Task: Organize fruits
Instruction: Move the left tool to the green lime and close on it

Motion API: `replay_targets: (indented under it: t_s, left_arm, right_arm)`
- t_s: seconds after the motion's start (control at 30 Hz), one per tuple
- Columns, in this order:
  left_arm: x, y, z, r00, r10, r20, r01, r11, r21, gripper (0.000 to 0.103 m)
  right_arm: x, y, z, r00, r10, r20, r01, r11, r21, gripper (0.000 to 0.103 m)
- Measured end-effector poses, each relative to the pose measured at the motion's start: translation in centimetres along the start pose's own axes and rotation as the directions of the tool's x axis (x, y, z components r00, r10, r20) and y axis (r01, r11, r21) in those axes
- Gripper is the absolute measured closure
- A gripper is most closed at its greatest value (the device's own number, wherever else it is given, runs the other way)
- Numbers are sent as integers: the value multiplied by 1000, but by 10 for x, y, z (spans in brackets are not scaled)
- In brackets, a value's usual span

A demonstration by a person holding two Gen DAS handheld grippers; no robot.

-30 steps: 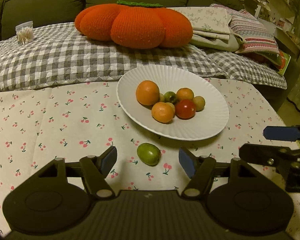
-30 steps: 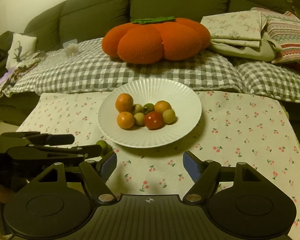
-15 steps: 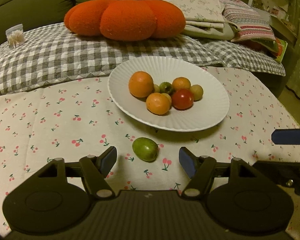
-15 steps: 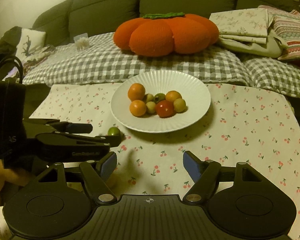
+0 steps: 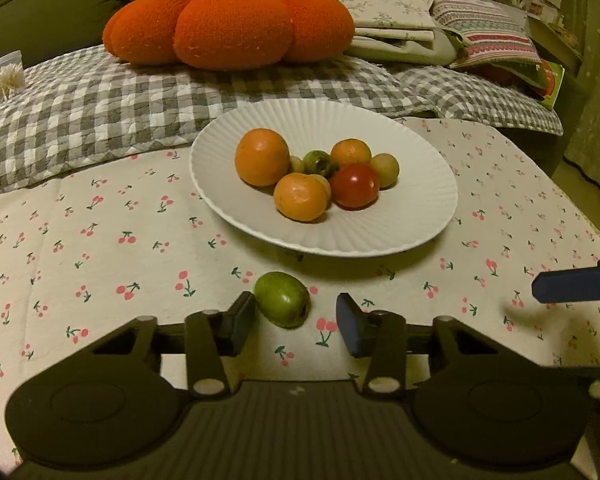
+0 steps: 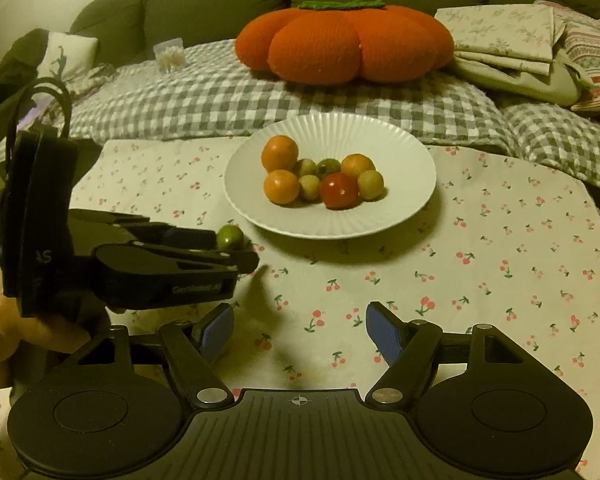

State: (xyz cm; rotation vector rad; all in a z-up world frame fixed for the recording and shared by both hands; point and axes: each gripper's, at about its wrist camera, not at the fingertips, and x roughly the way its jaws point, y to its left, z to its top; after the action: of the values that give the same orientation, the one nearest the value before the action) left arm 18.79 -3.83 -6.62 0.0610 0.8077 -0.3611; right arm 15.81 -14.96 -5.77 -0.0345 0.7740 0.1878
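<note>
A white ribbed plate (image 5: 412, 216) holds several small fruits: oranges, a red tomato (image 5: 355, 185) and green ones. A loose green fruit (image 5: 283, 299) lies on the cherry-print tablecloth just in front of the plate. My left gripper (image 5: 296, 320) is open, its fingertips on either side of this fruit, the left one nearly touching it. In the right wrist view the plate (image 6: 404, 152) is ahead, the green fruit (image 6: 229, 237) sits at the tip of the left gripper (image 6: 236, 250), and my right gripper (image 6: 298, 330) is open and empty over the cloth.
A grey checked blanket (image 5: 100, 108) lies behind the table with an orange pumpkin cushion (image 5: 228, 20) on it. Folded cloths (image 6: 512, 52) are stacked at the back right. A small clear box (image 5: 7, 74) sits at the back left. A green sofa backs the scene.
My left gripper has moved forward and down so the green fruit now lies between its open fingertips. My right gripper has drawn back and turned slightly left.
</note>
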Motion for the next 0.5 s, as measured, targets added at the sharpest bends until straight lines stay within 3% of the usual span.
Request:
replay_targets:
  t_s: [0.03,0.3,0.5]
  left_arm:
    - [1,0,0,1000,0,-4,0,1000,0,76]
    - [-5,6,0,1000,-6,-17,5,999,-39,76]
    - [-25,15,2,999,40,-11,-40,997,-72,76]
  right_arm:
    - [1,1,0,1000,3,-2,-3,1000,-3,29]
    - [10,3,-2,1000,16,-26,-16,1000,-17,29]
    - [13,11,-4,997,71,-31,-72,997,-27,29]
